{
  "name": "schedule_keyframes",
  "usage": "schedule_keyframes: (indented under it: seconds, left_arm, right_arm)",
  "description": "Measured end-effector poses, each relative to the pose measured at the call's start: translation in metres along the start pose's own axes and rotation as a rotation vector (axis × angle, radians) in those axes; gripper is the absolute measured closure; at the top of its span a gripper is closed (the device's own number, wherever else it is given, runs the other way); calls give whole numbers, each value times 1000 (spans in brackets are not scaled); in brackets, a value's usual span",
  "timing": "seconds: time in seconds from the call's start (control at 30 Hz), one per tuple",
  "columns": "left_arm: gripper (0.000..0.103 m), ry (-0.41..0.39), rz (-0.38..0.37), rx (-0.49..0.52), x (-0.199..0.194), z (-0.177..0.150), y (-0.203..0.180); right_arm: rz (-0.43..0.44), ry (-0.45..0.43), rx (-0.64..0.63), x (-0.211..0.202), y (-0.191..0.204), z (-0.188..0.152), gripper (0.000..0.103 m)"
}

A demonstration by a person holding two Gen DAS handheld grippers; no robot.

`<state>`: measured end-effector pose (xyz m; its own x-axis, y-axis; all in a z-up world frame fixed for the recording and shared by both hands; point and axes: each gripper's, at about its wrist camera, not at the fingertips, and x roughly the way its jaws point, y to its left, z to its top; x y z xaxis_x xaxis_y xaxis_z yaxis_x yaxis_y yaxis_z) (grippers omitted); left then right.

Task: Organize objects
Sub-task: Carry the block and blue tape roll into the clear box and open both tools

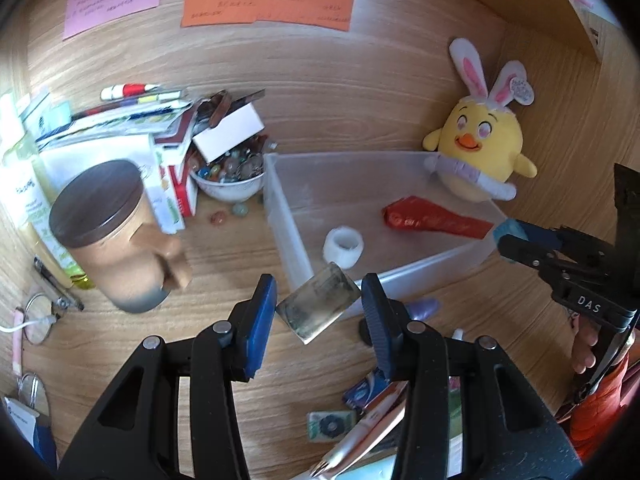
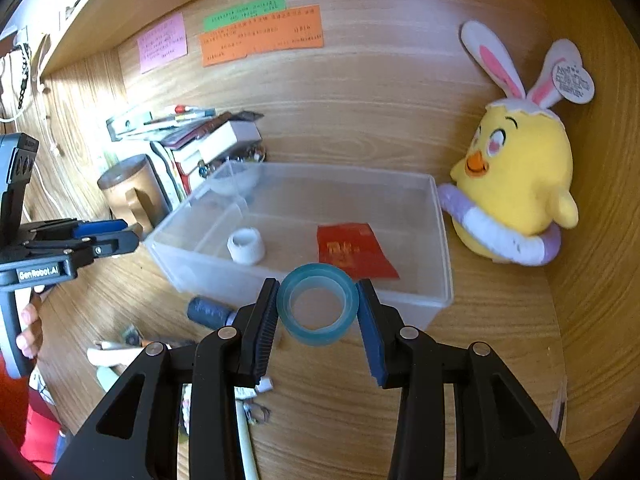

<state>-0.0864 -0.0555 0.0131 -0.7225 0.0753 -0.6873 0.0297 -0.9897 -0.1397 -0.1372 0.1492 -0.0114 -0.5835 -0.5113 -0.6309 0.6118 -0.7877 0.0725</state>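
Note:
A clear plastic bin (image 1: 288, 236) (image 2: 440, 280) sits on the wooden desk and holds a white tape roll (image 1: 343, 246) (image 2: 246, 246) and a red envelope (image 1: 432, 219) (image 2: 352, 250). My left gripper (image 1: 318, 310) is shut on a small flat greyish square card (image 1: 318, 306), held tilted just outside the bin's near corner. My right gripper (image 2: 318, 308) is shut on a blue-green tape roll (image 2: 318, 304), held over the bin's near wall. In the left wrist view the right gripper (image 1: 508, 236) shows by the bin's right corner.
A yellow chick plush (image 1: 480, 140) (image 2: 516, 188) leans at the bin's far right. A tan lidded mug (image 1: 116, 236), a bowl of marbles (image 1: 228, 180), and stacked boxes and papers (image 1: 160, 128) crowd the left. Pens, packets and a dark cylinder (image 2: 210, 312) lie near the front.

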Motion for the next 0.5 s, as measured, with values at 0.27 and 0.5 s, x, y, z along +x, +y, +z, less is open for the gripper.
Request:
schedule_keyframes:
  seconds: [0.27,0.5]
  left_arm:
    - [59,23,-17,6,19,13,-11]
    - [59,39,6,27,40,26,-17]
  right_arm:
    - [22,9,6,16,-3,19,68]
    - [19,50,-4,41,-4,31,68]
